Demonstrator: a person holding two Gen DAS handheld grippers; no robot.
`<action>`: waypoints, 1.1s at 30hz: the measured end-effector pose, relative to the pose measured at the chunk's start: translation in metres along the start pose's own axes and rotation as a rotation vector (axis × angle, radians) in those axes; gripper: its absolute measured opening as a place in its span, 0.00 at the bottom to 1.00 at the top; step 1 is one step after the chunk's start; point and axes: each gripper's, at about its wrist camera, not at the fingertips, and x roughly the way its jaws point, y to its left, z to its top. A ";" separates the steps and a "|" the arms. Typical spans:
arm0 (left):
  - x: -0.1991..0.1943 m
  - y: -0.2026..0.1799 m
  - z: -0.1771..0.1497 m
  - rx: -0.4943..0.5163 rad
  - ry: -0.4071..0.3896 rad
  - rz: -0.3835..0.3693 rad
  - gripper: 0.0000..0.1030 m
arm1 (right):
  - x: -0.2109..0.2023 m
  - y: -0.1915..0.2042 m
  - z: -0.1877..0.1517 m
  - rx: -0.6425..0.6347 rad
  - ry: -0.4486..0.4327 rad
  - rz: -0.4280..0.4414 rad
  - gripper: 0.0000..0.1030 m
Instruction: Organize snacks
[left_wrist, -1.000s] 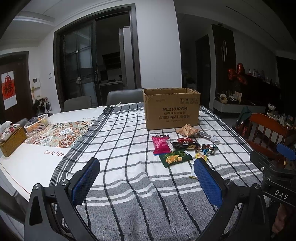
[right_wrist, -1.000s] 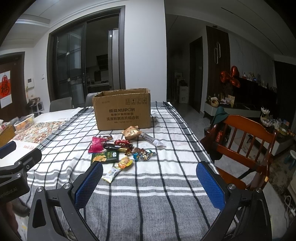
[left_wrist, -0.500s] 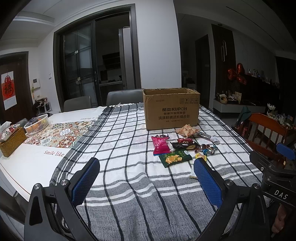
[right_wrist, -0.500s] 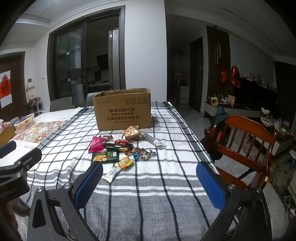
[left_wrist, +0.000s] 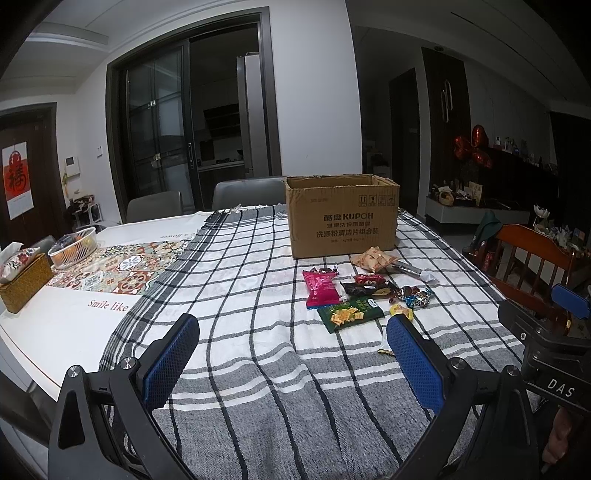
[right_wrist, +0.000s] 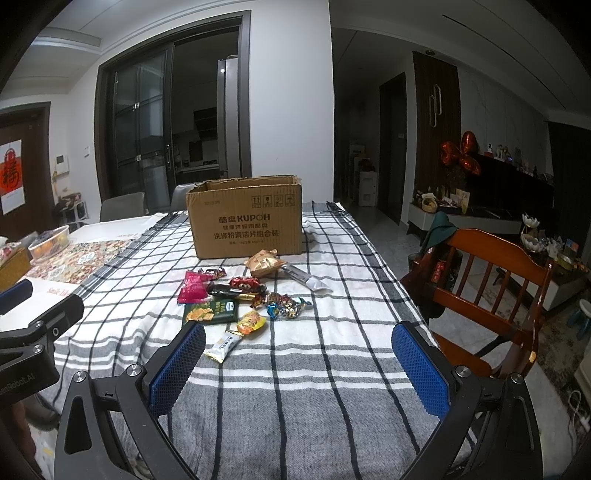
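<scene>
An open cardboard box (left_wrist: 341, 216) (right_wrist: 245, 218) stands at the far end of the checked tablecloth. In front of it lies a cluster of snacks: a pink packet (left_wrist: 320, 288) (right_wrist: 192, 286), a green cracker packet (left_wrist: 350, 314) (right_wrist: 210, 312), a tan bag (left_wrist: 373, 256) (right_wrist: 264, 262), a red bar (right_wrist: 243, 283), wrapped candies (right_wrist: 286, 304), a yellow packet (right_wrist: 252, 322) and a white bar (right_wrist: 223, 345). My left gripper (left_wrist: 291, 354) is open and empty, near the table's front. My right gripper (right_wrist: 299, 358) is open and empty, just short of the snacks.
A wooden chair (right_wrist: 491, 288) stands at the table's right side. A wicker tissue box (left_wrist: 24, 280) and a white basket (left_wrist: 72, 247) sit at the far left on a patterned mat. Grey chairs (left_wrist: 247, 192) stand behind the table.
</scene>
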 end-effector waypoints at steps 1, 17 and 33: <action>0.000 0.000 0.000 0.000 0.000 0.000 1.00 | 0.001 0.000 0.000 0.001 -0.001 -0.001 0.99; 0.001 -0.001 -0.001 0.003 0.004 -0.007 1.00 | 0.002 0.003 -0.003 -0.005 0.009 0.000 0.99; 0.033 0.007 0.010 0.079 0.028 -0.049 0.95 | 0.042 0.024 0.005 -0.072 0.072 0.067 0.99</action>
